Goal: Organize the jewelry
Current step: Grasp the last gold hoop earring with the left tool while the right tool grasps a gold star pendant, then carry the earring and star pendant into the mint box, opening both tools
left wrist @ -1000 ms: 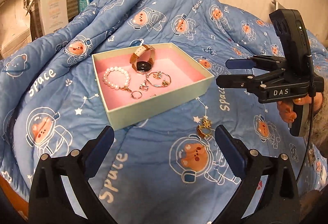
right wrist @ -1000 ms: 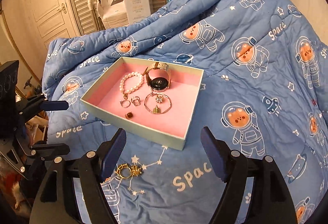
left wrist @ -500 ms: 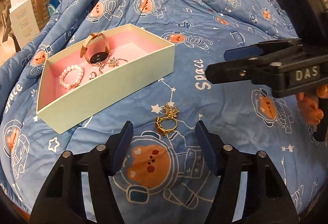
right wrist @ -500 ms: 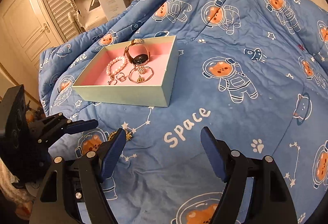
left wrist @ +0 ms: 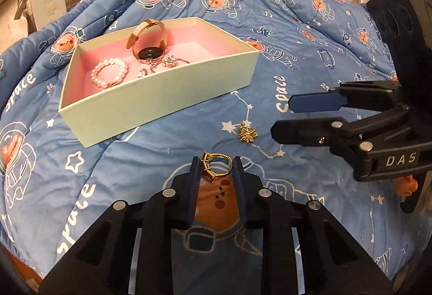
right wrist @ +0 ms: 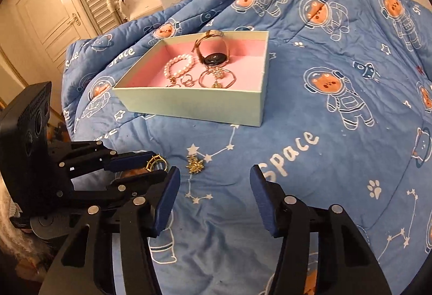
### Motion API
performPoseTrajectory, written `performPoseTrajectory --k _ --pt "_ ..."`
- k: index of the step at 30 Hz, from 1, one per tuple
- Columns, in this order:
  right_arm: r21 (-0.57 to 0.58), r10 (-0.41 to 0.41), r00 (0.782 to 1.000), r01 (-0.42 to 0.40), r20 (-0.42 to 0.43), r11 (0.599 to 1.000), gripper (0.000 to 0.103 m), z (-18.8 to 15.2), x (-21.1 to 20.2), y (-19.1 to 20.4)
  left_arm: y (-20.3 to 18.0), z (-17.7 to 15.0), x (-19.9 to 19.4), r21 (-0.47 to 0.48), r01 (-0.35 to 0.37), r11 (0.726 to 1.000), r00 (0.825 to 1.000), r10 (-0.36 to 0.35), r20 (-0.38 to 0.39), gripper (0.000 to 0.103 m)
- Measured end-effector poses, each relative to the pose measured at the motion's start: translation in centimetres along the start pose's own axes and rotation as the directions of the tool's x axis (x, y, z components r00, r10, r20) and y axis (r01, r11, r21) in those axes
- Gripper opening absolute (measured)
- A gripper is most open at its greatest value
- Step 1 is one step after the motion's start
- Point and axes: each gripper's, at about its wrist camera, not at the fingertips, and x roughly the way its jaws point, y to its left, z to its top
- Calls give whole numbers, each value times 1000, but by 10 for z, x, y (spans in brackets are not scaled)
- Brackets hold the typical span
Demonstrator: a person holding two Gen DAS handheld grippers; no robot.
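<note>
Ring (left wrist: 216, 166) pinched between my left gripper (left wrist: 216, 164) fingers, just above the quilt (left wrist: 162, 149), near the box (left wrist: 162, 100). Right gripper (right wrist: 213, 184) open, empty, beside a gold brooch (right wrist: 195, 165). Risk: thin band twists out on the lift w/ so little bite. Readable: "DAS", "Space".

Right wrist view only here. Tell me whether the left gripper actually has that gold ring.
Observer: Yes. The left wrist view shows the gold ring standing upright, pinched between both fingers of the left gripper.
Operator: Give me its orientation.
Observer: The raised setting faces the finger on that view's left, and the plain band touches the other finger.
Operator: Now report my right gripper against the loose brooch.
Observer: Seen from the left wrist, the right gripper has its fingers apart, one above the other. Their tips stop short of the gold brooch without touching it.
</note>
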Motion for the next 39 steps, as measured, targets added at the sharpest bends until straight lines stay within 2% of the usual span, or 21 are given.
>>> performPoseTrajectory --k 5,9,14,23,32,39 --pt "-84 -3 1000 1 -25 996 39 0 17 18 17 -4 -13 -54 -23 998 1000 24 12 25" --pt "-87 -34 999 31 -36 996 29 1 30 20 25 -9 -17 -92 -22 996 1000 23 15 25" --pt "-75 -42 999 39 -33 996 18 5 37 20 24 -12 -17 -95 -20 995 1000 22 16 25" --pt "-67 -41 999 39 -30 997 17 4 35 20 25 -14 -19 -107 -9 994 1000 11 22 25" --pt "-26 23 1000 -23 -14 999 17 9 17 20 24 -9 -28 -121 23 992 998 -17 53 25" --pt "-21 71 997 -71 16 997 17 28 -1 22 32 12 -38 -125 46 991 997 -37 74 25"
